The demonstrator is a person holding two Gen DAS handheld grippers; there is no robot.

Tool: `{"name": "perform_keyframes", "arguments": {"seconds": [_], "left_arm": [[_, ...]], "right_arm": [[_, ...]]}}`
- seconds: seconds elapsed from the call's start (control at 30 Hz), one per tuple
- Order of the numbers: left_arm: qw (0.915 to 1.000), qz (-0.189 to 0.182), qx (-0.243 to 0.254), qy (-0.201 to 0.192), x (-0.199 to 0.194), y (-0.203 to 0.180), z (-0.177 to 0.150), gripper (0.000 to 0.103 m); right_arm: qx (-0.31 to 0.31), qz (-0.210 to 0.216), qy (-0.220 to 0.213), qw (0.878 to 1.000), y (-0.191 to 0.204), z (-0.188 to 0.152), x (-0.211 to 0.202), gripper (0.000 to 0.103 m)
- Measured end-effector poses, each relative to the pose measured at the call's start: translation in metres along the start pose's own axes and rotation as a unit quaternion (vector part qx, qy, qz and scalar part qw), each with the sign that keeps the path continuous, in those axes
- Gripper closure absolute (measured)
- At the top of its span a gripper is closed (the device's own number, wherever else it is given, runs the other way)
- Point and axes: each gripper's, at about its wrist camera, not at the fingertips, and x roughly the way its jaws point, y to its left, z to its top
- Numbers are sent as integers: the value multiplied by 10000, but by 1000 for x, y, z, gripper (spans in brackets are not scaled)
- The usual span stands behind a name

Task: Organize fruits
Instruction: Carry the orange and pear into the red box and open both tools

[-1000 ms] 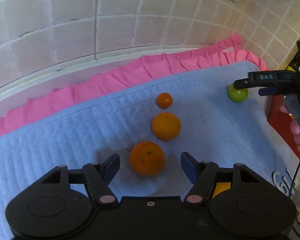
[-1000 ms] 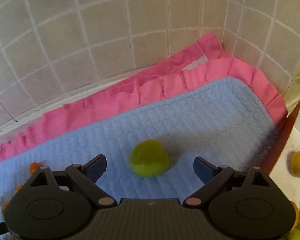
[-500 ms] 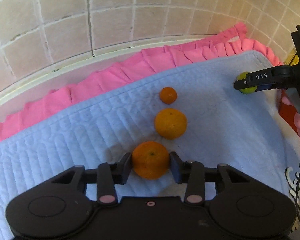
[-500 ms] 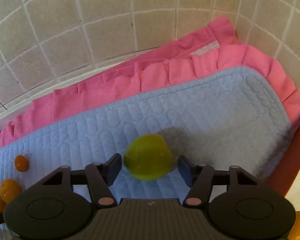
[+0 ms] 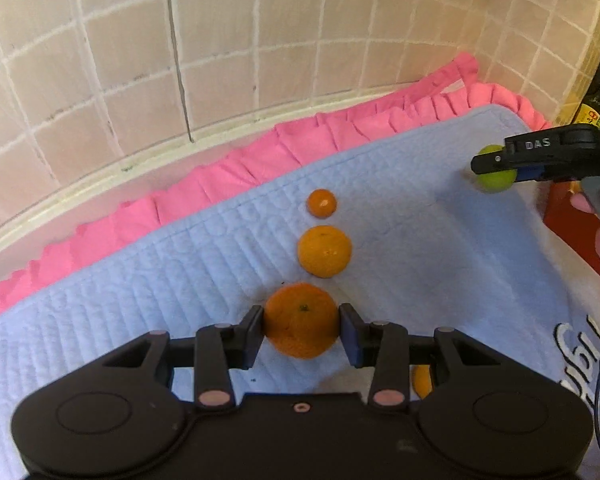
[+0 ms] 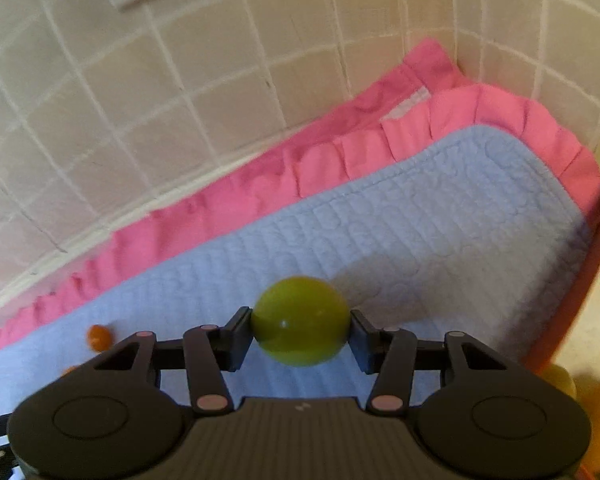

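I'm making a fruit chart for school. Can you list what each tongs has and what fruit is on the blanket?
left tongs: shut on the big orange
right tongs: closing on the green fruit, pads touching it
loose fruit: middle orange, little orange, in a row
surface: blue blanket over pink cloth
backdrop: tiled wall

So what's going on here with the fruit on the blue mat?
A person is sorting fruit with a hand-held gripper in each hand. The left hand-held gripper is shut on the largest round orange, nearest in a row of three on the quilted light-blue mat. The right hand-held gripper has a round green fruit between its pads, its jaws closing on it, near the mat's far end.
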Motion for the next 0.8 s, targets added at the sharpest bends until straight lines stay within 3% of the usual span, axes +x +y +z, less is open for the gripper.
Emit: {"name": "perform_keyframes", "arguments": {"seconds": [0.3,0.43,0.63,0.8], "left_arm": [[9991,21,261,-327,-45,-39,-4,55],[9968,-114,579,-534,-58,-69,4,55],[9878,-624,1129,-868,-57,-133,37,55],[9719,-1362,1564,-1113,-46,-203,75,55]], "right_arm": [[263,550,-286,9977,-14,-36,-77,50],[339,544,-574,9963,-30,-46,-120,50],[563,-49,-1137,9919,-91,-53,-192,50],[1039,-799,-1510,9798,-165,-64,-244,50]]}}
